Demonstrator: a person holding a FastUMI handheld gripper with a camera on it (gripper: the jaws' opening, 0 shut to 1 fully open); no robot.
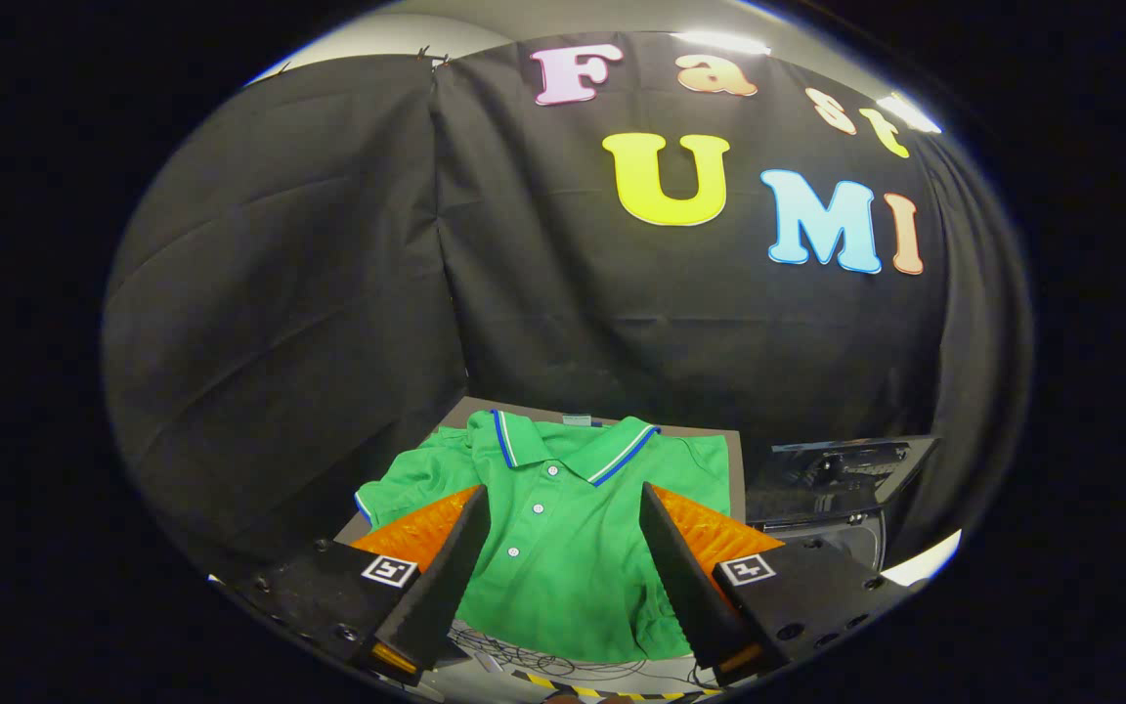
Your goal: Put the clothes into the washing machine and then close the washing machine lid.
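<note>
Green knitted-cloth polo shirt (563,528), matt, soft, lightly creased; ribbed collar. Brown tabletop (734,460) matt, smooth. Dark glossy plastic washing machine lid (842,474) at its right edge, reflective. Gripper (563,508) jaws parted, ribbed.

A green polo shirt (563,528) lies on the table (734,460).

The polo shirt (563,528) is bright green, with white buttons down its placket and a collar edged in blue and white stripes; a thin blue band trims the one sleeve cuff I can make out. It lies on a grey-brown board (734,460). Beside it the washing machine's raised lid (842,469) looks glossy black, though the light there is poor.

The gripper (563,513) hangs open over the shirt.
</note>
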